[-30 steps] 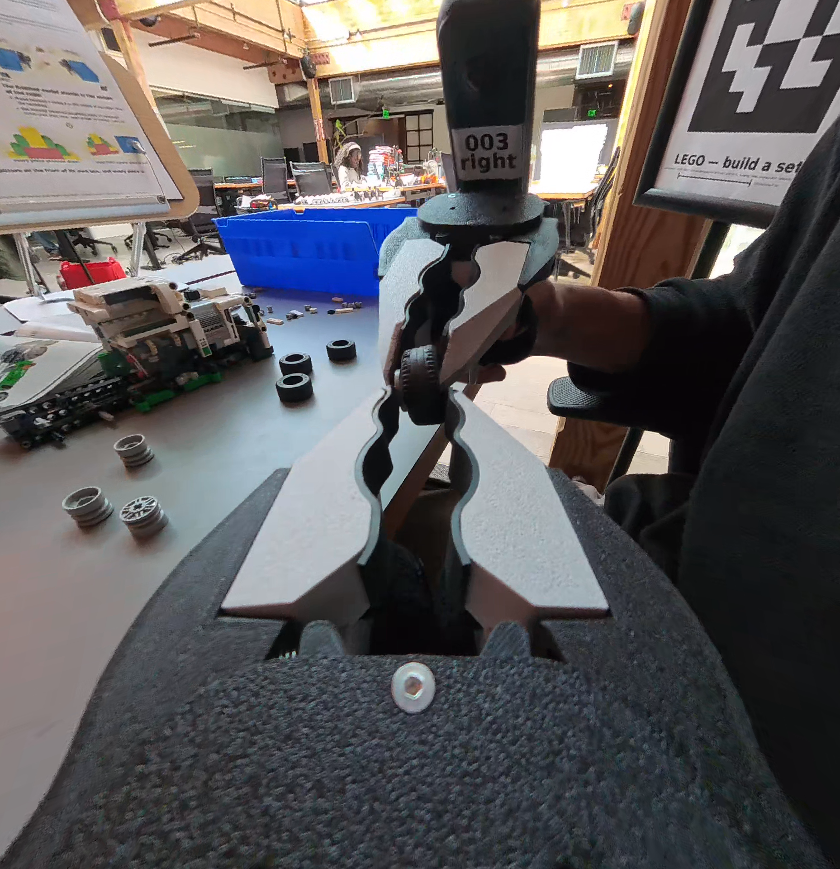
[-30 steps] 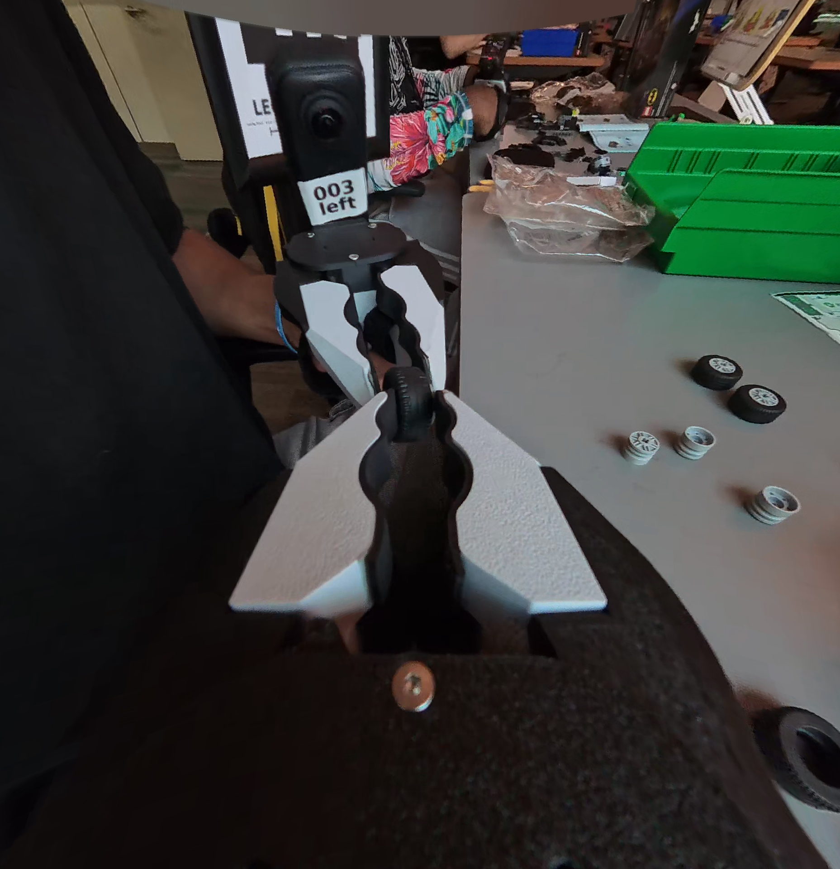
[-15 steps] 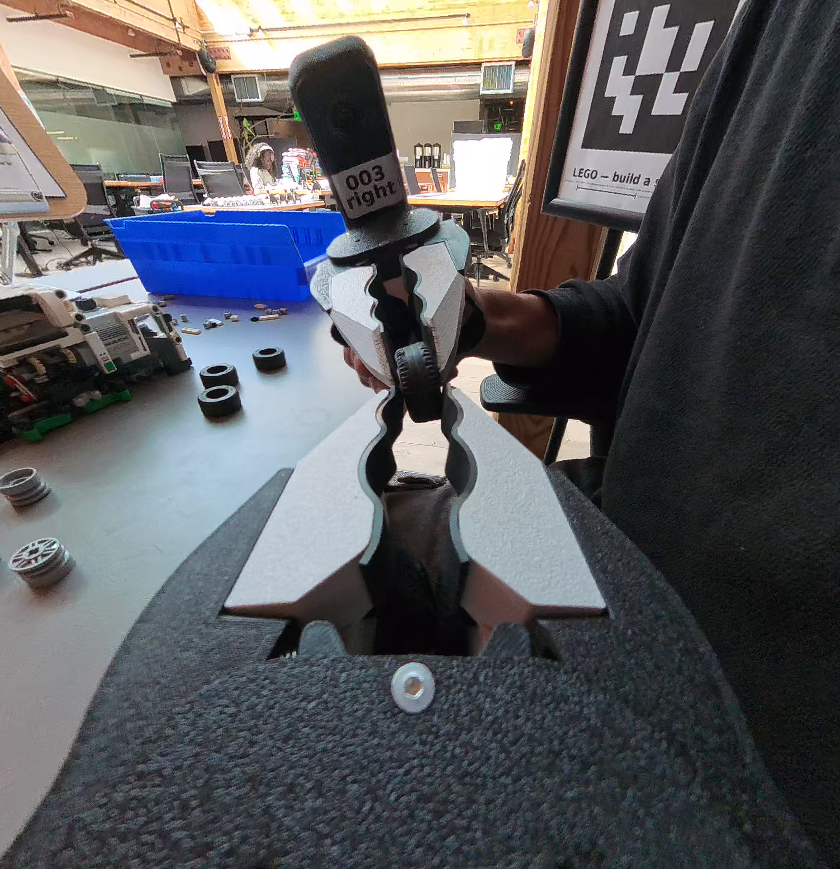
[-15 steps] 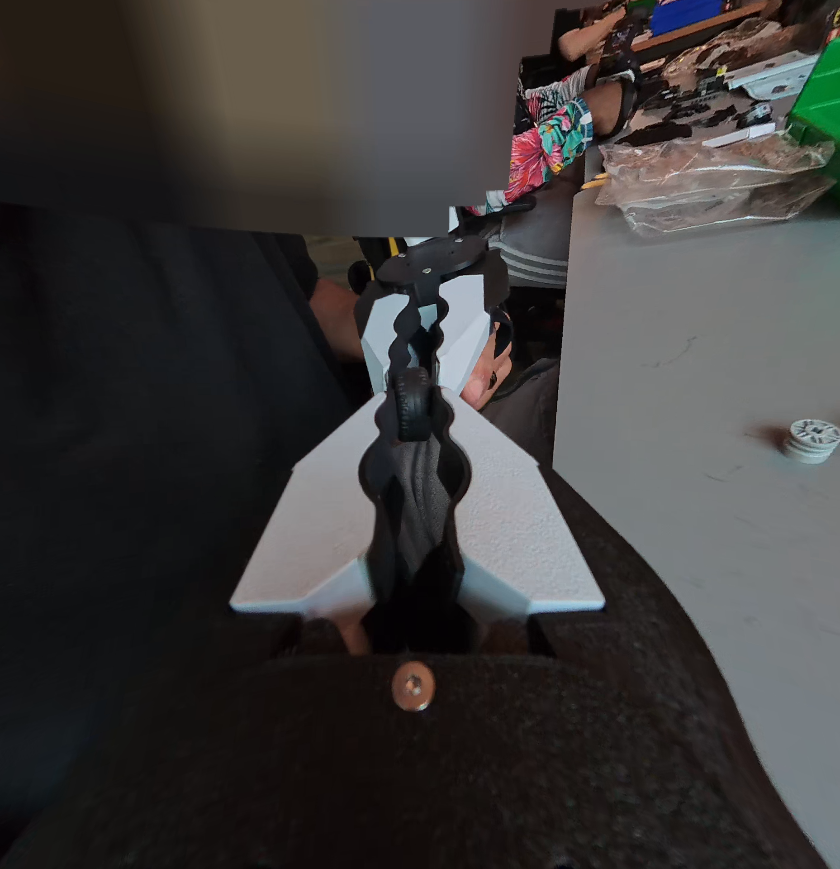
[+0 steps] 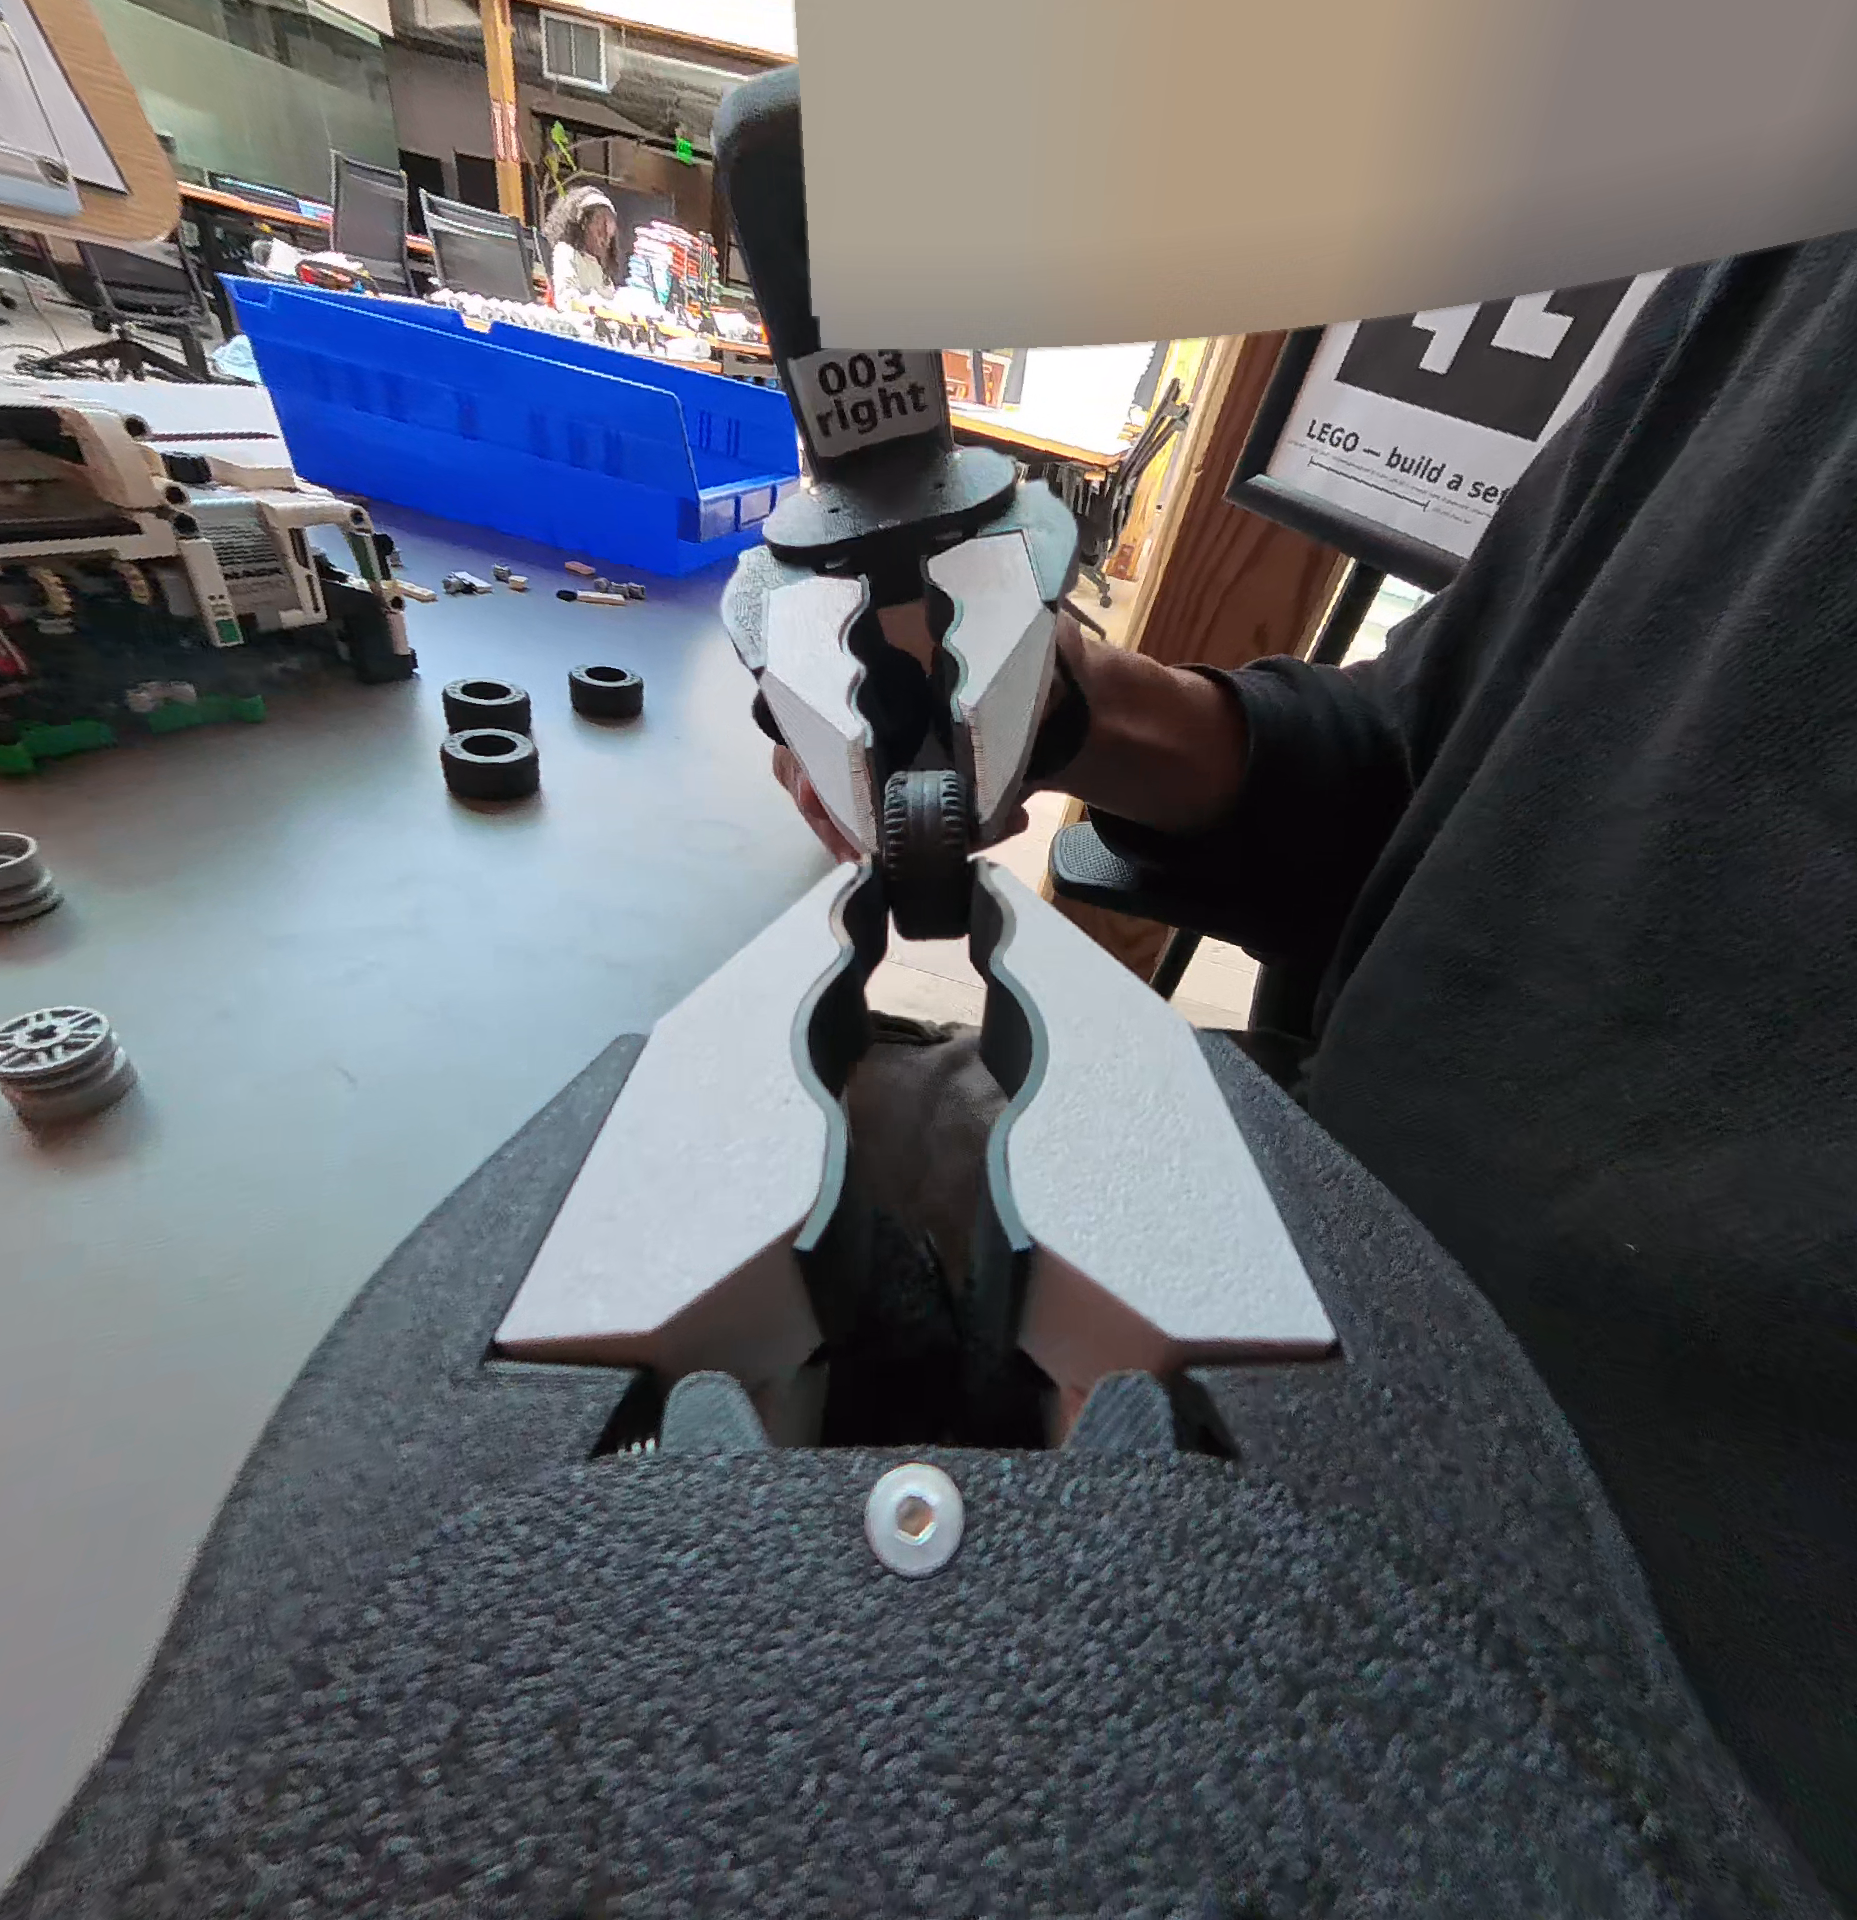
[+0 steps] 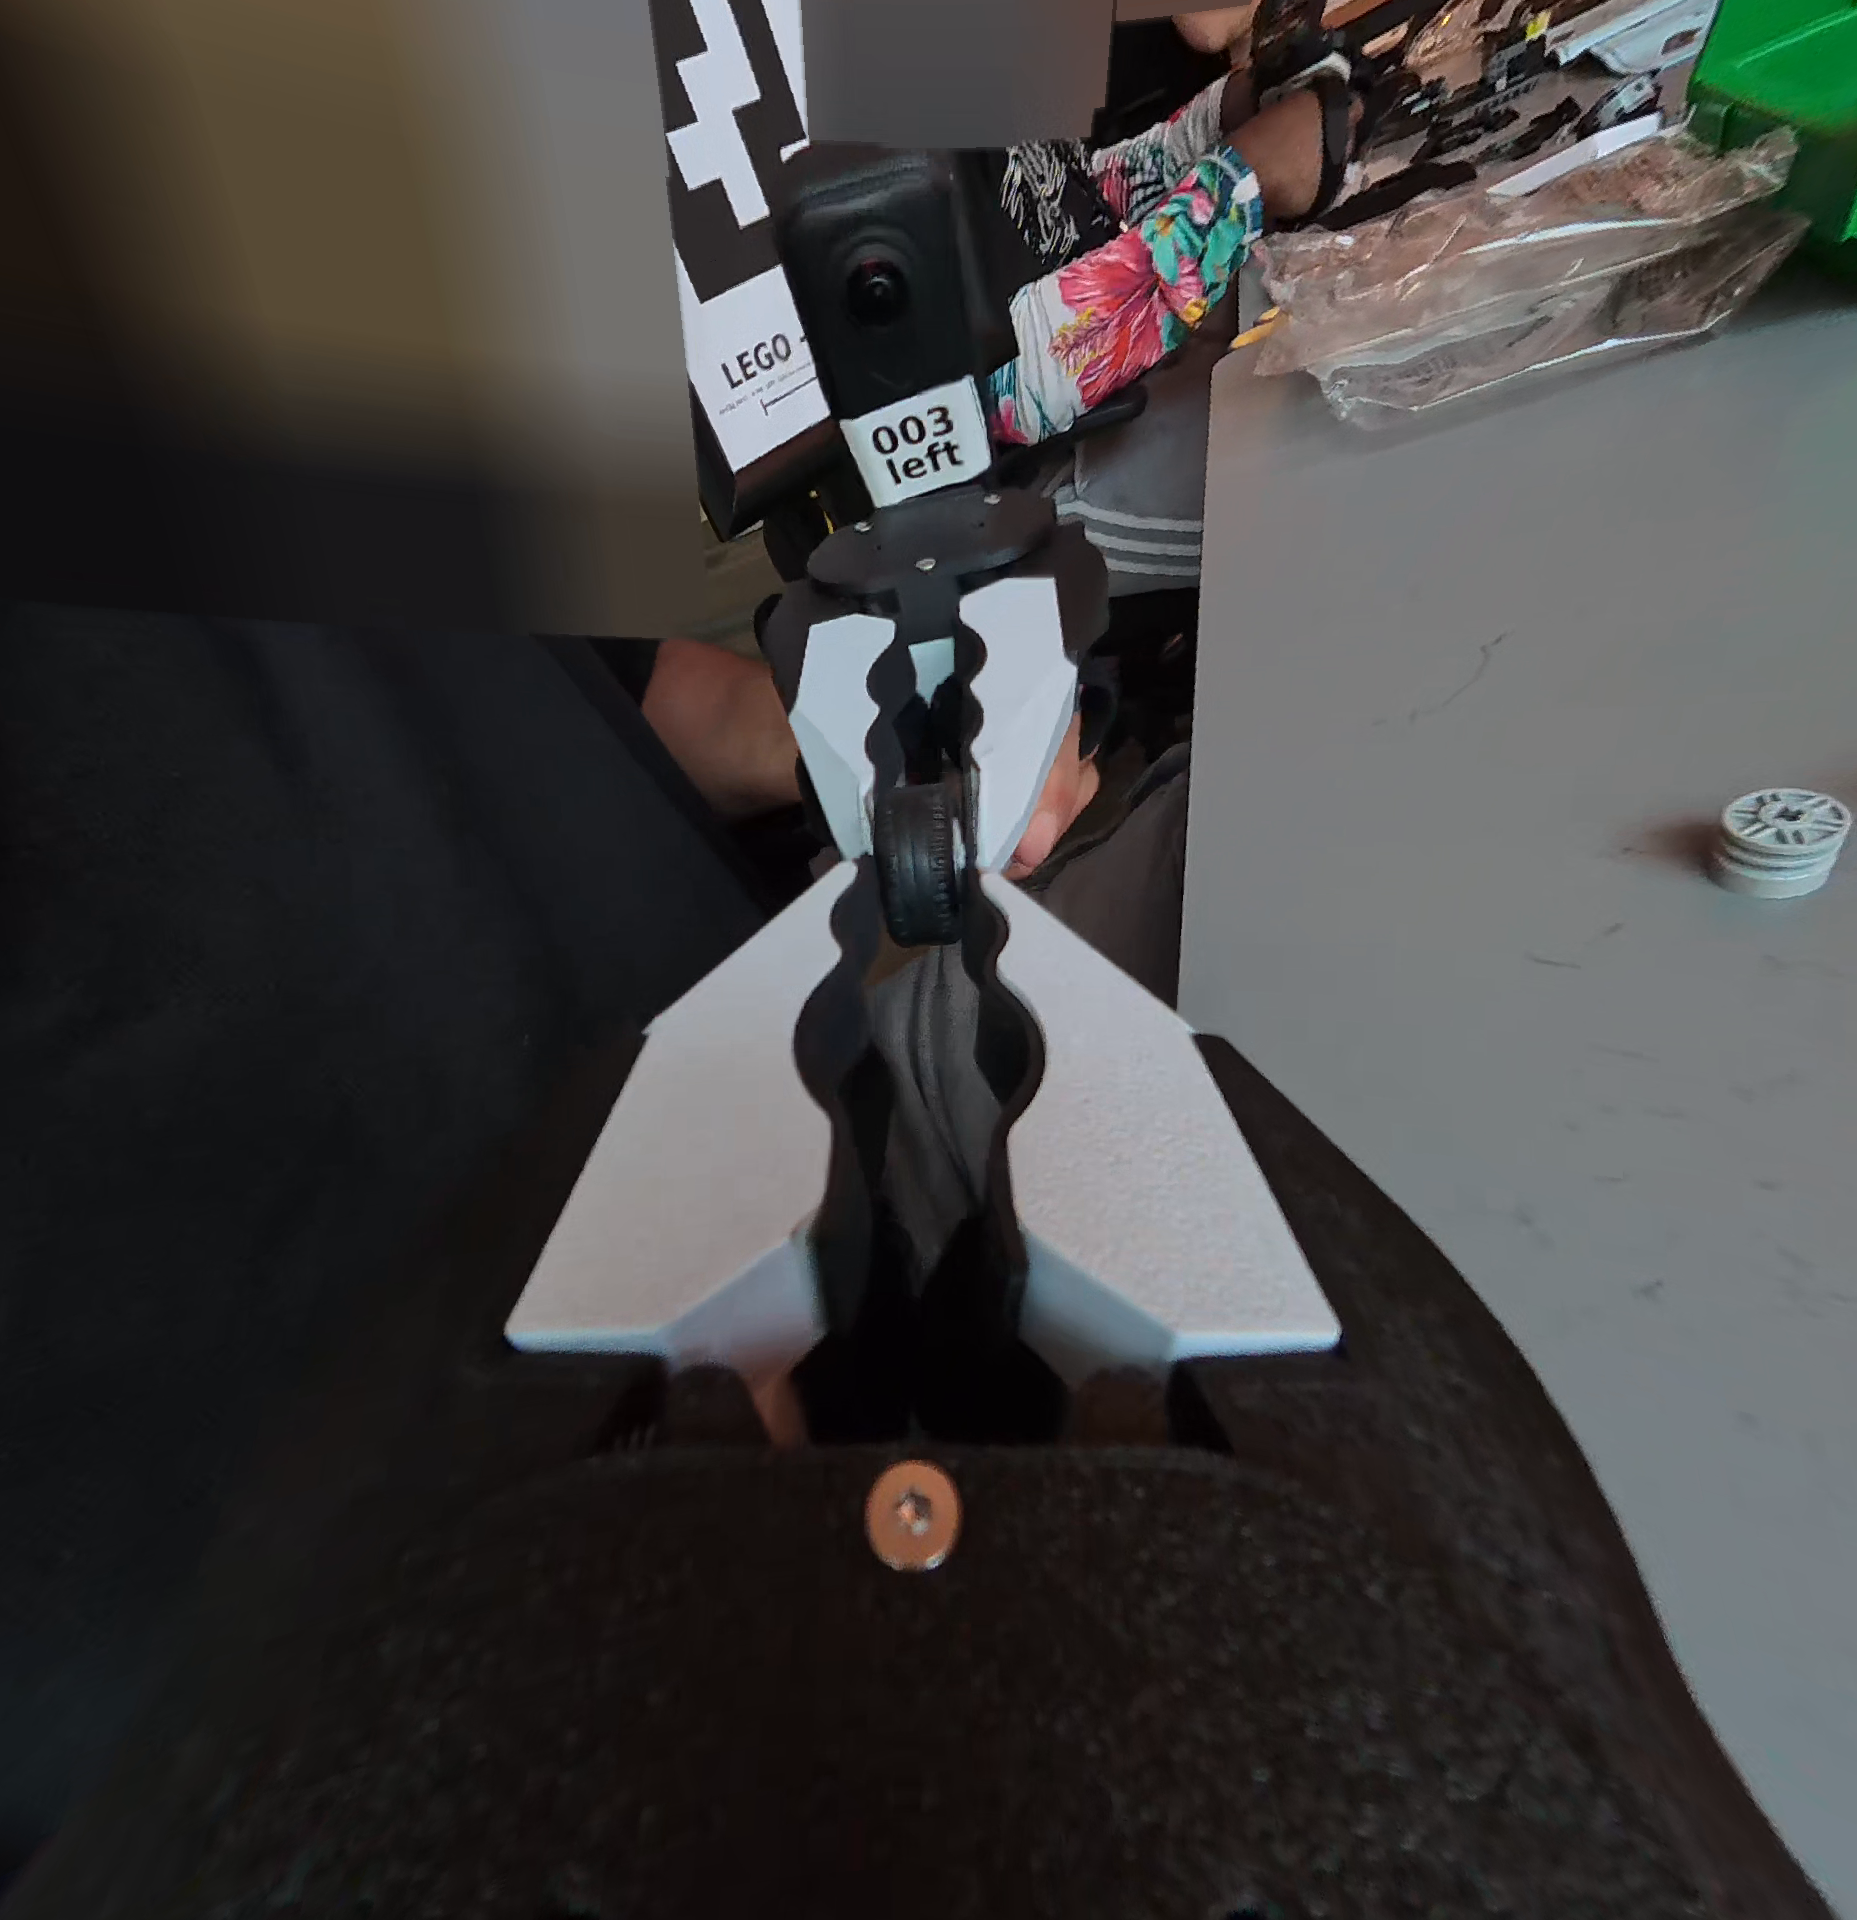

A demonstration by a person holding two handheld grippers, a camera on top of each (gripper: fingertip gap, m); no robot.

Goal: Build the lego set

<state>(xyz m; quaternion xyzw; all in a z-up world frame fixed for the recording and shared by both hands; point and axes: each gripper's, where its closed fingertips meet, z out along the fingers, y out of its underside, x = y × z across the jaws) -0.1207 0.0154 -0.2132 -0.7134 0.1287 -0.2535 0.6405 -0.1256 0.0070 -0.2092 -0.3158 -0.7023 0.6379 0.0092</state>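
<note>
- Both left tongs (image 5: 919, 883) and right tongs (image 6: 919, 883) are pinching one black tyre (image 5: 926, 847) together, off the desk (image 5: 384, 935) edge.
- Only the left view is showing the lego model (image 5: 165, 582); only the right, a green bin (image 6: 1807, 114).

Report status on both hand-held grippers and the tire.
Left hand-held gripper and right hand-held gripper both shut on black tire, tip to tip, off the table edge. Nothing between them.
</note>
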